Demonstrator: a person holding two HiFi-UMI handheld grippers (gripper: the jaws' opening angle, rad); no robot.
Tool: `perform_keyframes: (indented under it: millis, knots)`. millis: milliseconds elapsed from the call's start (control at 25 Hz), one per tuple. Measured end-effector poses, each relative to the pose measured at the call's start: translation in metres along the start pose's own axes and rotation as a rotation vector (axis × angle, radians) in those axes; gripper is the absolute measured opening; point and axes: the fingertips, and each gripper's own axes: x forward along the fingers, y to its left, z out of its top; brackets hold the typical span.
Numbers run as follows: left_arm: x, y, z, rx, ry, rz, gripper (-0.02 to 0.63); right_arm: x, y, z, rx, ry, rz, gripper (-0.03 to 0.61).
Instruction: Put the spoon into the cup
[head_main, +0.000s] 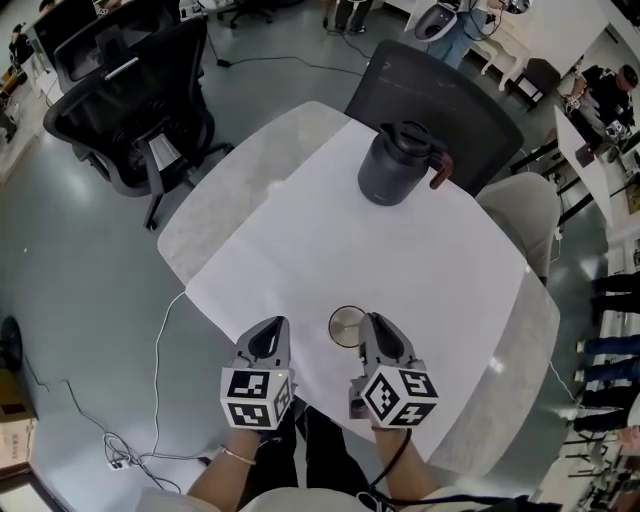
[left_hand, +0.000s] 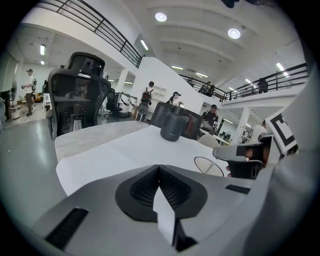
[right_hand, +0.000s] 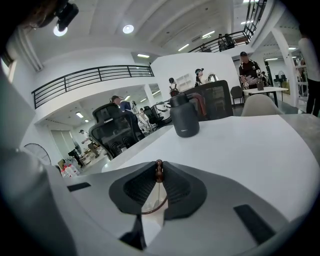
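Note:
A clear glass cup (head_main: 347, 326) stands on the white sheet (head_main: 350, 240) near the table's front edge, between my two grippers. My right gripper (head_main: 373, 322) sits just right of the cup, shut on a thin brown spoon (right_hand: 159, 170). The spoon's knobbed end pokes out at the right gripper's (right_hand: 159, 175) jaw tips, and the rest of it is hidden. To the left of the cup is my left gripper (head_main: 273, 328), its jaws closed together on nothing. The left gripper view shows that gripper (left_hand: 159, 169), the cup's rim (left_hand: 209, 166) and the right gripper (left_hand: 246, 159) beside it.
A dark jug with a reddish handle (head_main: 400, 164) stands at the far side of the sheet. A dark chair back (head_main: 450, 90) is behind the table and a black office chair (head_main: 130, 110) is to its left. A pale seat (head_main: 525, 215) is at the right.

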Motion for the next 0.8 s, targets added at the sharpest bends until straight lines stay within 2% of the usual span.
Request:
perform_keyframes:
  millis: [640,800]
  knots:
    - [0.003,-0.008,-0.004,-0.009,0.011,0.001,0.018,0.000,-0.012,-0.007,-0.009,0.041,-0.022,0.064]
    - [0.003,-0.012,-0.004,-0.009,0.005,-0.002,0.018,0.000,-0.013,-0.008,-0.003,0.040,-0.018,0.099]
